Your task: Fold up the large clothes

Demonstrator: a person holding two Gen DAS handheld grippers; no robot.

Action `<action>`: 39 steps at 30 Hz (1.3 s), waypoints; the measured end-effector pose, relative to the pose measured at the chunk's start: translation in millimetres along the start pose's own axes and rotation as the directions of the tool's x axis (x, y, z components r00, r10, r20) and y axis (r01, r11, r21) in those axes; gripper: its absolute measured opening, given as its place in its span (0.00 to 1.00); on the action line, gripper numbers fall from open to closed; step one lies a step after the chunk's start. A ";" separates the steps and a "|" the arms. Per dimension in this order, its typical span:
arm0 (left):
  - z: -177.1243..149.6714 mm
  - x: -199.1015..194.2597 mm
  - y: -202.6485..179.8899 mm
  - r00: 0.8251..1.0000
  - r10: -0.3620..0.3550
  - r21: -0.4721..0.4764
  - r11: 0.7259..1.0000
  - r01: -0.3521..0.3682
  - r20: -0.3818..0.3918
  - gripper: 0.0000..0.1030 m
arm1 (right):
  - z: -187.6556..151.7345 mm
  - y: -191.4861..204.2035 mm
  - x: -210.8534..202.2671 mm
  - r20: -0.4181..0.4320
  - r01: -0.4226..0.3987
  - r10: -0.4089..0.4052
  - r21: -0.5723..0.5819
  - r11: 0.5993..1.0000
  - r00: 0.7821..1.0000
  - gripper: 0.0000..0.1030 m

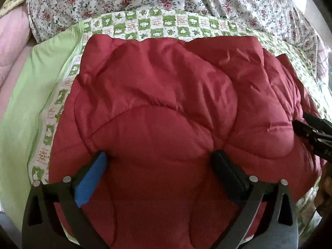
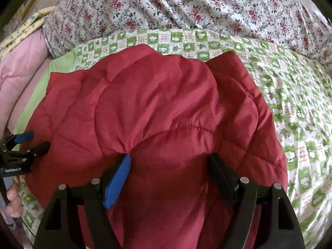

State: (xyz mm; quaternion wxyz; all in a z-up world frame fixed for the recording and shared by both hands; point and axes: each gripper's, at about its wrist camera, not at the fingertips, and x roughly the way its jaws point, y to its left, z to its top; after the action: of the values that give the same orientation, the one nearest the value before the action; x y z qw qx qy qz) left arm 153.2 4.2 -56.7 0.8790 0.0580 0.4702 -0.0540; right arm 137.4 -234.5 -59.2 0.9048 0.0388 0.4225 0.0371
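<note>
Both tongs, left and right, you hold spread over the red jacket, probably to press its padding flat on the bed.

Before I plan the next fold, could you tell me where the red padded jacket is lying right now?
The red padded jacket fills the middle of both wrist views, lying on the green-checked sheet, with the floral bedding beyond it.

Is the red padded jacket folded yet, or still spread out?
Partly folded, it seems: the red padded jacket lies in a compact bundle on the green patterned sheet, a layer overlapping along its right side. No sleeves show.
</note>
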 end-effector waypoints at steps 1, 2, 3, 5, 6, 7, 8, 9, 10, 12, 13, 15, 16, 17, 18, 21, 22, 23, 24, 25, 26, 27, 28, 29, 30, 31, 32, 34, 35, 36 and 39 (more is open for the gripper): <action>1.0 1.5 1.1 1.000 -0.001 0.001 1.000 0.001 -0.002 1.00 | -0.5 0.4 0.0 -0.001 0.002 -0.002 -0.001 1.000 1.000 0.77; 1.4 1.7 0.9 1.000 0.000 0.001 1.000 0.000 -0.002 1.00 | -0.2 0.5 -0.8 -0.002 0.002 -0.002 -0.001 1.000 1.000 0.77; 1.9 1.7 1.4 1.000 0.000 0.002 1.000 0.000 -0.003 1.00 | 0.4 0.4 -1.6 -0.004 0.001 -0.001 0.001 1.000 1.000 0.77; 2.3 -0.3 1.5 1.000 0.000 0.002 1.000 0.000 -0.009 1.00 | 1.4 -0.9 -4.0 -0.005 -0.006 0.006 0.018 1.000 1.000 0.77; 2.0 -1.1 2.0 1.000 -0.002 0.001 1.000 0.002 -0.009 1.00 | 1.7 -1.5 -7.8 -0.001 -0.011 0.011 0.030 1.000 1.000 0.77; 1.6 -3.7 2.9 1.000 -0.007 0.000 1.000 0.007 -0.012 1.00 | 1.7 -1.4 -12.1 0.000 -0.014 0.014 0.036 0.999 1.000 0.77; 0.4 -5.6 2.8 1.000 -0.009 0.000 1.000 0.009 -0.012 1.00 | 1.3 -1.1 -15.7 0.001 -0.019 0.019 0.041 0.999 1.000 0.77; -1.1 -7.5 2.9 1.000 -0.011 -0.001 1.000 0.011 -0.011 1.00 | -0.1 -0.4 -20.1 0.002 -0.027 0.027 0.044 0.999 1.000 0.77; -3.0 -10.2 3.6 1.000 -0.012 -0.004 1.000 0.012 -0.012 1.00 | -1.2 0.4 -23.8 0.000 -0.032 0.032 0.045 0.998 0.999 0.77; -6.9 -15.0 4.6 1.000 -0.017 -0.011 1.000 0.017 -0.016 1.00 | -4.9 3.1 -32.7 -0.003 -0.044 0.044 0.039 0.998 0.999 0.77; -9.5 -19.0 5.4 1.000 -0.023 -0.016 1.000 0.022 -0.016 1.00 | -7.8 4.9 -38.0 -0.002 -0.048 0.048 0.034 0.998 0.999 0.77; -14.4 -26.6 5.3 1.000 -0.025 -0.016 1.000 0.024 -0.011 1.00 | -15.1 8.3 -49.4 -0.004 -0.052 0.052 0.018 0.998 0.999 0.77; -18.1 -31.6 4.4 1.000 -0.015 -0.008 1.000 0.015 -0.006 1.00 | -17.5 9.9 -53.8 -0.004 -0.056 0.056 0.012 0.998 0.998 0.78; -22.1 -36.7 3.0 1.000 0.000 0.003 1.000 0.000 0.000 1.00 | -21.3 11.4 -58.9 -0.005 -0.061 0.061 0.005 0.998 0.998 0.78; -24.5 -39.3 2.9 1.000 0.010 0.009 1.000 -0.010 0.003 1.00 | -24.5 13.1 -63.5 -0.005 -0.063 0.063 -0.001 0.998 0.998 0.79; -37.2 -51.5 0.7 0.999 0.037 0.031 0.999 -0.037 0.014 1.00 | -39.1 18.3 -80.4 0.000 -0.060 0.060 -0.028 0.998 0.998 0.82; -40.2 -54.0 0.5 0.999 0.041 0.034 0.999 -0.042 0.014 1.00 | -43.3 20.3 -84.4 0.000 -0.058 0.058 -0.033 0.998 0.998 0.83; -43.3 -56.5 -0.1 0.999 0.044 0.037 0.998 -0.045 0.015 1.00 | -46.9 21.0 -87.7 -0.002 -0.059 0.059 -0.039 0.998 0.998 0.84; -47.0 -59.4 -0.7 0.999 0.048 0.044 0.998 -0.049 0.019 1.00 | -52.2 22.8 -91.5 -0.006 -0.062 0.062 -0.046 0.997 0.998 0.84; -52.3 -62.3 -2.4 0.998 0.058 0.054 0.997 -0.059 0.020 1.00 | -55.2 23.8 -93.2 -0.009 -0.064 0.064 -0.050 0.997 0.998 0.84; -56.1 -64.2 -3.8 0.998 0.066 0.064 0.996 -0.067 0.022 1.00 | -59.8 26.3 -95.6 -0.013 -0.061 0.060 -0.057 0.997 0.998 0.84; -59.3 -65.8 -4.5 0.997 0.070 0.070 0.995 -0.072 0.025 1.00 | -64.8 29.2 -97.9 -0.018 -0.057 0.056 -0.066 0.996 0.998 0.85; -64.6 -67.9 -5.5 0.997 0.077 0.079 0.994 -0.078 0.024 1.00 | -67.4 30.3 -98.7 -0.021 -0.059 0.058 -0.071 0.996 0.998 0.85; -68.9 -69.4 -5.8 0.997 0.080 0.082 0.993 -0.081 0.022 1.00 | -71.6 32.2 -100.3 -0.025 -0.066 0.064 -0.076 0.995 0.998 0.85; -72.4 -70.4 -6.4 0.997 0.080 0.082 0.993 -0.081 0.020 1.00 | -76.3 34.2 -101.9 -0.030 -0.070 0.068 -0.080 0.994 0.997 0.85; -77.8 -71.7 -5.5 0.997 0.076 0.082 0.994 -0.077 0.016 1.00 | -78.9 35.1 -102.6 -0.032 -0.071 0.069 -0.081 0.994 0.997 0.85; -81.5 -72.7 -5.2 0.997 0.075 0.080 0.994 -0.076 0.012 1.00 | -83.3 36.3 -103.5 -0.035 -0.073 0.071 -0.081 0.994 0.997 0.85; -91.1 -73.7 -2.3 0.997 0.071 0.074 0.995 -0.071 0.004 1.00 | -90.0 38.4 -103.4 -0.046 -0.074 0.071 -0.082 0.994 0.996 0.85; -94.9 -74.2 -1.9 0.997 0.071 0.069 0.995 -0.071 0.001 1.00 | -93.8 39.9 -102.6 -0.052 -0.068 0.064 -0.086 0.994 0.997 0.86; -99.3 -74.2 -0.1 0.997 0.072 0.062 0.996 -0.071 -0.004 1.00 | -97.7 41.2 -101.6 -0.060 -0.062 0.057 -0.089 0.994 0.997 0.86; -110.4 -72.4 5.4 0.998 0.063 0.044 0.997 -0.062 -0.024 1.00 | -107.4 44.8 -97.1 -0.086 -0.053 0.045 -0.093 0.994 0.995 0.86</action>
State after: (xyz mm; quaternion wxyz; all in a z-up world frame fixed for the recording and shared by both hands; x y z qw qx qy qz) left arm 23.4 29.3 -56.9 0.8727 0.0925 0.4780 -0.0358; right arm -8.7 -195.5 -49.4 0.8860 0.0046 0.4566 0.0811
